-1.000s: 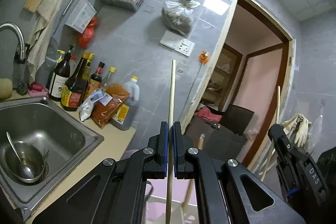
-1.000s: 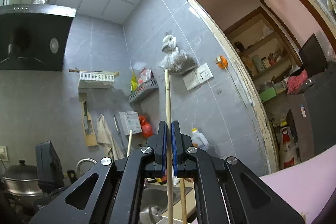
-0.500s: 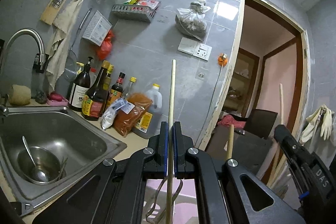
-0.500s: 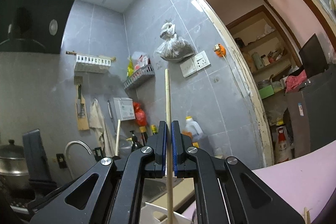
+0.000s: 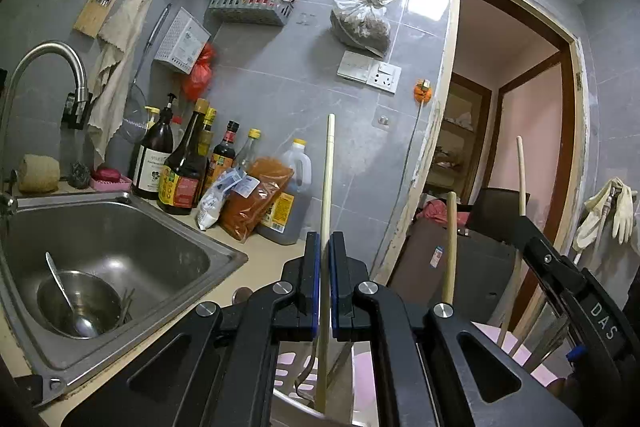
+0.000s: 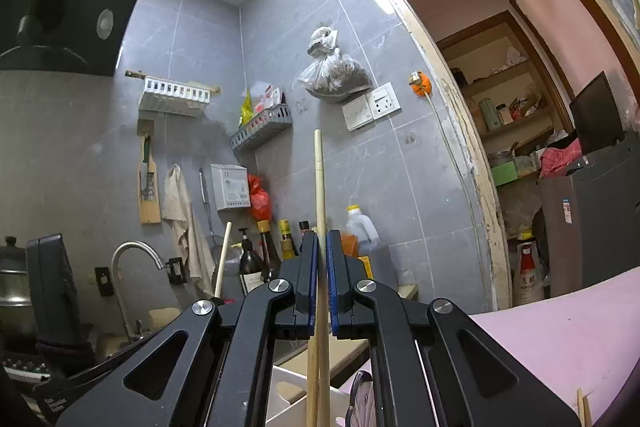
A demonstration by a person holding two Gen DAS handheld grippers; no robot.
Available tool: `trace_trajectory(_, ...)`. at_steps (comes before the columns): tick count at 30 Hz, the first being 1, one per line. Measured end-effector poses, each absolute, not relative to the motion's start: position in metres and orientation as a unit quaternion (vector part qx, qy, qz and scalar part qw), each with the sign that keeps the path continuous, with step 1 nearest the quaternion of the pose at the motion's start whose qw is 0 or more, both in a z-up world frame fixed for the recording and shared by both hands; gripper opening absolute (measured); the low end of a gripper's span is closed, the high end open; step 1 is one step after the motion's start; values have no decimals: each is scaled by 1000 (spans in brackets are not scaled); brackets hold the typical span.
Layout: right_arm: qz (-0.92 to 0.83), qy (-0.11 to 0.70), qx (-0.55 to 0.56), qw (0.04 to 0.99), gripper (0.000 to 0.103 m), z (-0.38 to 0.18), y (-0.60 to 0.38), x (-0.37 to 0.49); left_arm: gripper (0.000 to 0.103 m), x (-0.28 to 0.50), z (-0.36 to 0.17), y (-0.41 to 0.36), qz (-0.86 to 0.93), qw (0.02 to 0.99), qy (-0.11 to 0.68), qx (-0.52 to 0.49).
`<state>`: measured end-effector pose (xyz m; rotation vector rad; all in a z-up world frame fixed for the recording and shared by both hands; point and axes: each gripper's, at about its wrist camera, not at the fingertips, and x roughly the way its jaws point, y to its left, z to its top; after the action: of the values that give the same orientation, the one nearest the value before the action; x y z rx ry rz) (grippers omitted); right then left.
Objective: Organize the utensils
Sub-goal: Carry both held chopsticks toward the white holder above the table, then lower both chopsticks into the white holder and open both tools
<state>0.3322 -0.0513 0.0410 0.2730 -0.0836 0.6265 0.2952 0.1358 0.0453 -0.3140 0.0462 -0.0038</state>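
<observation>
Both grippers are built alike — matte black plastic linkages with triangular cut-outs in the arms and round silver screw heads at the pivots. On the left gripper point(image 5: 324, 247) the two upright fingers carry narrow blue pads point(image 5: 317, 267) along their inner faces, and four silver screws sit in a row across the arms. The right gripper point(image 6: 323, 245) shows the same black frame, blue-lined fingers point(image 6: 334, 267) and bright screws. Seen from the left camera, the right gripper's black body at the far right bears white letters reading DAS — a small blue part shows just below them
</observation>
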Motion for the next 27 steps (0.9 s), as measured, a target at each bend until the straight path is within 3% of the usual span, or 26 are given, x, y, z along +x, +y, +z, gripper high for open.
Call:
trace_trajectory(13,304,-19,127,944,4,35,-51,333,3,288,36,116,3,991,57,-118)
trace_trajectory(21,303,-10,115,946,8,39,-49,330,4,282,38,125,-8,987,65,-147)
trace_trajectory(22,302,-9,113,946,8,40,-48,329,5,283,38,125,-9,987,64,-147)
trace_trajectory(24,302,-6,106,947,14,45,-48,326,16,281,39,127,-15,986,68,-151)
trace_trajectory(27,302,-6,99,948,20,53,-50,319,19,275,41,129,-18,985,64,-158)
